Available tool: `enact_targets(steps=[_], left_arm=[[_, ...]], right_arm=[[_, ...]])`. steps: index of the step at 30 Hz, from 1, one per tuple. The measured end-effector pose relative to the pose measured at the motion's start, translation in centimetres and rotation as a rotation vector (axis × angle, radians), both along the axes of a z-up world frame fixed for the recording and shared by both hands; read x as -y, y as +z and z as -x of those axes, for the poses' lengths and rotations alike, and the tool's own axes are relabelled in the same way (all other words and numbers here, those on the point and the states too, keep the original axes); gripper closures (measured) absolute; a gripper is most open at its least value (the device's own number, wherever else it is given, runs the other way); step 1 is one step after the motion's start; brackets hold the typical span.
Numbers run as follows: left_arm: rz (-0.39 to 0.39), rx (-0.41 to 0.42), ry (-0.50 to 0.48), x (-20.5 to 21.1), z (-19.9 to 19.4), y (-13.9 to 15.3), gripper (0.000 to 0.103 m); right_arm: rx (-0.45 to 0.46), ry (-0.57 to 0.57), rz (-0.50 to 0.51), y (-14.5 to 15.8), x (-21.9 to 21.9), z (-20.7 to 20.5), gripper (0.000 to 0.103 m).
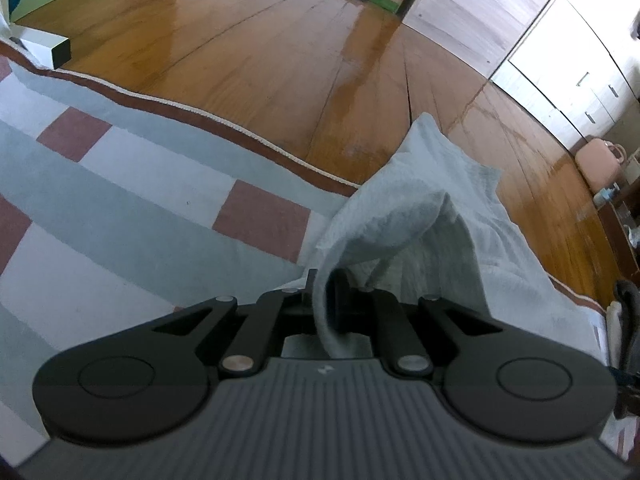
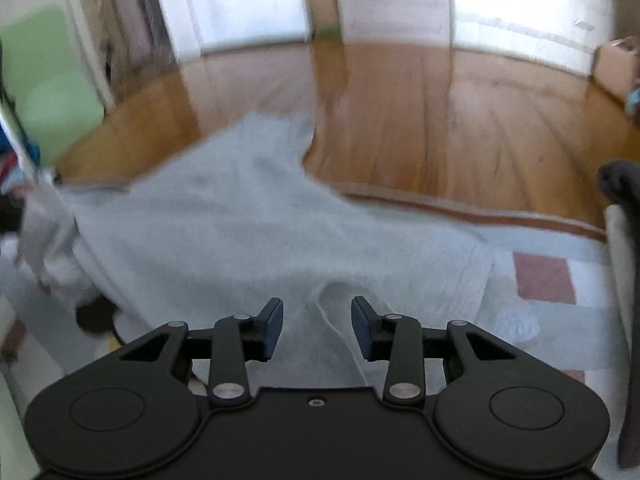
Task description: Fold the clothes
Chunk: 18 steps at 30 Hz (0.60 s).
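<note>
A pale grey garment [image 2: 256, 232] lies spread over a checked rug, one part reaching onto the wooden floor. In the left wrist view a lifted fold of the same garment [image 1: 400, 216] drapes over my left gripper [image 1: 326, 300], which is shut on the cloth. In the right wrist view my right gripper [image 2: 317, 320] hovers over the near edge of the garment. Its blue pads [image 2: 273, 328] stand apart and do not press on the fabric; a small ridge of cloth lies below the gap. The right wrist view is blurred by motion.
The rug [image 1: 132, 216] has grey, white and dull red squares with a brown border [image 1: 224, 124]. Beyond it is glossy wooden floor [image 1: 280, 48]. White cupboards [image 1: 576, 64] and a pink case [image 1: 600, 160] stand at the right. A dark cloth [image 2: 624, 184] hangs at the right edge.
</note>
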State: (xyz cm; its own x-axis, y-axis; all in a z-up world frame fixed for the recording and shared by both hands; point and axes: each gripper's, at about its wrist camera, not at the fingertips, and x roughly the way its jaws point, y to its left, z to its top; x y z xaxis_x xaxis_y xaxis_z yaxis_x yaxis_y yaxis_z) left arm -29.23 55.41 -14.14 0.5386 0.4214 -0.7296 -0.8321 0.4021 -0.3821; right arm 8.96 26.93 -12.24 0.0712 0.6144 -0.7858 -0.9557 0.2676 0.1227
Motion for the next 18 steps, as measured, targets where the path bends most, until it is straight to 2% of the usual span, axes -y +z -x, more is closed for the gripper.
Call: enact_targets(steps=[3, 4, 5, 7, 9, 11, 12, 14, 16, 18], left_arm=[[-0.004, 0.003, -0.019, 0.0, 0.2, -0.1, 0.097], [-0.009, 0.004, -0.023, 0.1, 0.2, -0.1, 0.097], [-0.016, 0.003, -0.028, 0.1, 0.2, -0.2, 0.097], [-0.025, -0.005, -0.036, 0.1, 0.0, -0.3, 0.097], [-0.044, -0.008, -0.040, 0.2, -0.1, -0.1, 0.097], [-0.116, 0.002, -0.059, 0.9, -0.2, 1.2, 0.101], [-0.155, 0.034, -0.085, 1.5, -0.1, 2.2, 0.101], [-0.234, 0.168, -0.159, 3.4, 1.0, 5.4, 0.101], [-0.321, 0.266, -0.229, 6.2, 2.4, 8.5, 0.101], [-0.385, 0.322, -0.310, 9.2, 3.6, 10.5, 0.101]], right_arm=[[-0.021, 0.037, 0.071, -2.2, -0.7, -0.3, 0.061], [-0.035, 0.044, 0.059, -2.5, -0.4, -0.1, 0.088], [-0.048, 0.048, 0.042, -2.7, -0.1, 0.1, 0.099], [-0.080, 0.022, -0.061, -1.7, 1.4, 0.3, 0.100], [-0.161, -0.057, -0.215, 0.8, 3.7, -0.5, 0.100], [-0.242, -0.168, -0.391, 3.8, 6.7, -2.1, 0.100], [-0.278, -0.222, -0.479, 5.5, 8.6, -2.9, 0.100], [-0.301, -0.313, -0.627, 8.8, 12.5, -4.1, 0.100], [-0.250, -0.372, -0.701, 11.6, 16.2, -4.6, 0.100], [-0.158, -0.383, -0.679, 13.1, 18.8, -4.6, 0.100]])
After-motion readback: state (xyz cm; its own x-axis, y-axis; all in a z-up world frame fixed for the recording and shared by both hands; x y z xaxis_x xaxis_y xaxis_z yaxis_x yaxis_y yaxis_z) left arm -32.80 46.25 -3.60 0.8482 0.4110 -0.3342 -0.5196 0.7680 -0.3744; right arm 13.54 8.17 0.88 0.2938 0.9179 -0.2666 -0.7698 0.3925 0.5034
